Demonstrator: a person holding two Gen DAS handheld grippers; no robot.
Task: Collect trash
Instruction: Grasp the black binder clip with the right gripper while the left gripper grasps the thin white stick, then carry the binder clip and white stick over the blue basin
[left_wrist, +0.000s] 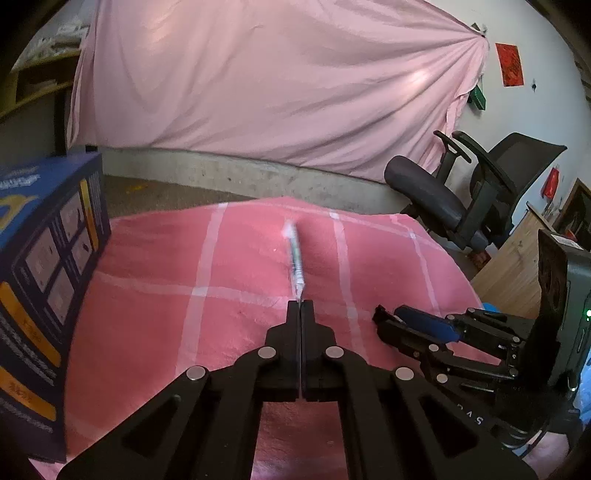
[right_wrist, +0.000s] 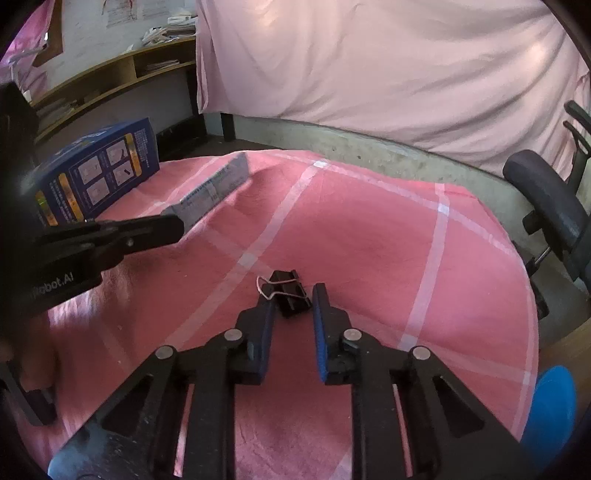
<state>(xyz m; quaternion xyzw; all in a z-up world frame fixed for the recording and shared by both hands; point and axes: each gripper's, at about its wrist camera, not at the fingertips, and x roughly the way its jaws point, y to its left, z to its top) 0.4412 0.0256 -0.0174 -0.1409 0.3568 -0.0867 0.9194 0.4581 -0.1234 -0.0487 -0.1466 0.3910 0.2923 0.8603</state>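
Observation:
My left gripper (left_wrist: 301, 303) is shut on the near end of a flat, thin wrapper (left_wrist: 295, 258), held edge-on above the pink checked cloth (left_wrist: 184, 295). In the right wrist view the wrapper (right_wrist: 214, 192) shows as a long silvery printed strip sticking out of the left gripper (right_wrist: 177, 227). My right gripper (right_wrist: 293, 295) is open and empty, with its blue-padded fingers on either side of a black binder clip (right_wrist: 290, 291) that lies on the cloth (right_wrist: 369, 240). The right gripper also shows in the left wrist view (left_wrist: 384, 321).
A blue printed box (left_wrist: 44, 266) stands at the cloth's left edge; it also shows in the right wrist view (right_wrist: 96, 170). An office chair (left_wrist: 461, 195) stands at the right beyond the table. A pink sheet (left_wrist: 258, 81) hangs behind. Wooden shelves (right_wrist: 122, 74) stand at the back left.

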